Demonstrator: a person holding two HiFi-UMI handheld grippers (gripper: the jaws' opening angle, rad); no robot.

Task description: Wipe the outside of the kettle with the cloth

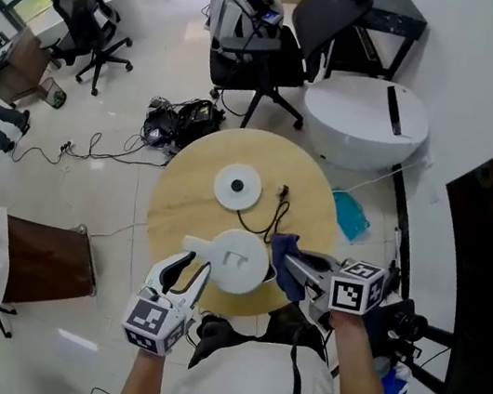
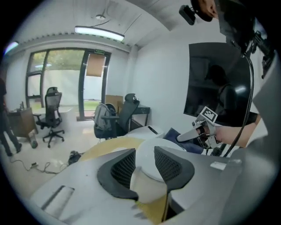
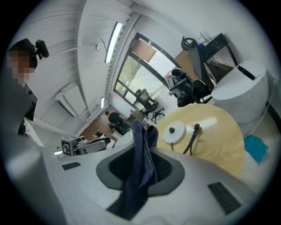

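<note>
The white kettle [image 1: 240,261] is at the near edge of the round wooden table [image 1: 182,189], its handle pointing left. My left gripper [image 1: 188,271] comes in from below-left. In the left gripper view its jaws [image 2: 145,169] are shut on the white handle, with the kettle's lid [image 2: 153,156] just beyond. My right gripper [image 1: 291,263] is at the kettle's right side, shut on a dark blue cloth [image 1: 283,248]. In the right gripper view the cloth [image 3: 140,145] stands up from between the pads and hangs down in front. Whether the cloth touches the kettle I cannot tell.
The kettle's white base [image 1: 237,187] lies mid-table with its black cord [image 1: 278,214] trailing right. Beyond the table stand an office chair with a backpack [image 1: 250,27] and a white round unit [image 1: 364,118]. A blue item [image 1: 352,217] lies on the floor at right.
</note>
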